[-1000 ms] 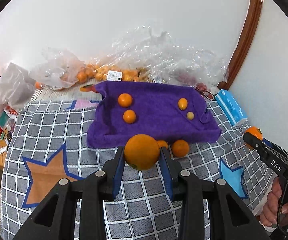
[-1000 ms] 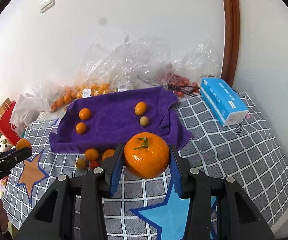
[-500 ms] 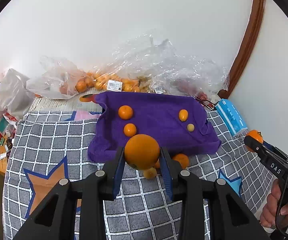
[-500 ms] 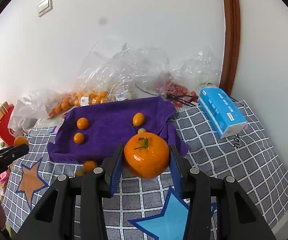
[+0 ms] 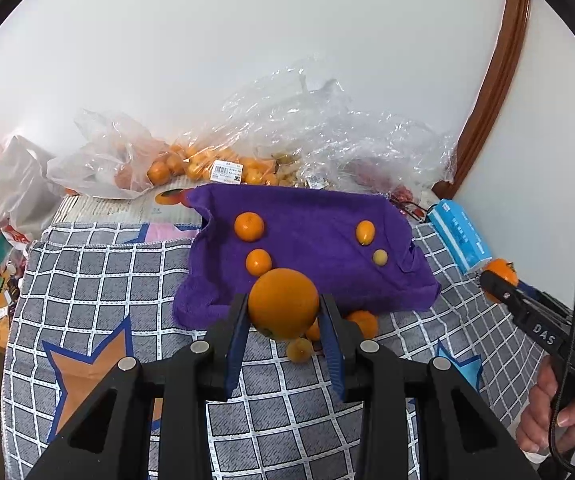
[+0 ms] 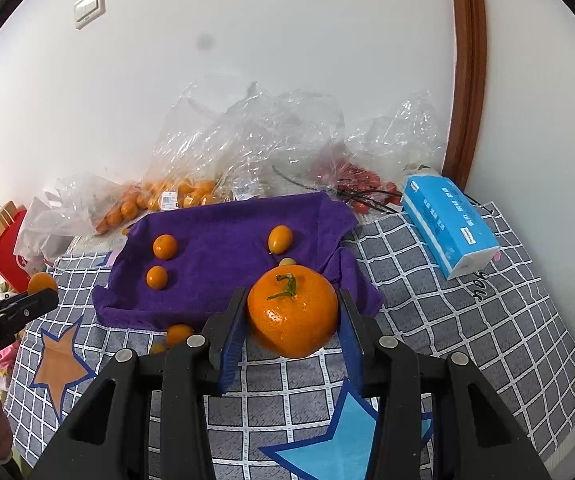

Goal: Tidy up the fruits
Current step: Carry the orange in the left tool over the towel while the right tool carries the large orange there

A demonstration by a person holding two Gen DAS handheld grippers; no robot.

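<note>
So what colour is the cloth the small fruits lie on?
Purple; the cloth shows best in the right wrist view.

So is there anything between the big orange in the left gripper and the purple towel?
Nothing visible. The big orange is clamped in the left gripper above the near edge of the purple towel. Four small fruits already lie there, with bare cloth between them.

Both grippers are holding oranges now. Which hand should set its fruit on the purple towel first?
Probably left. The left gripper holds its orange right by the two round oranges on the purple towel; the right gripper's stemmed orange hangs over the kumquat side.
</note>
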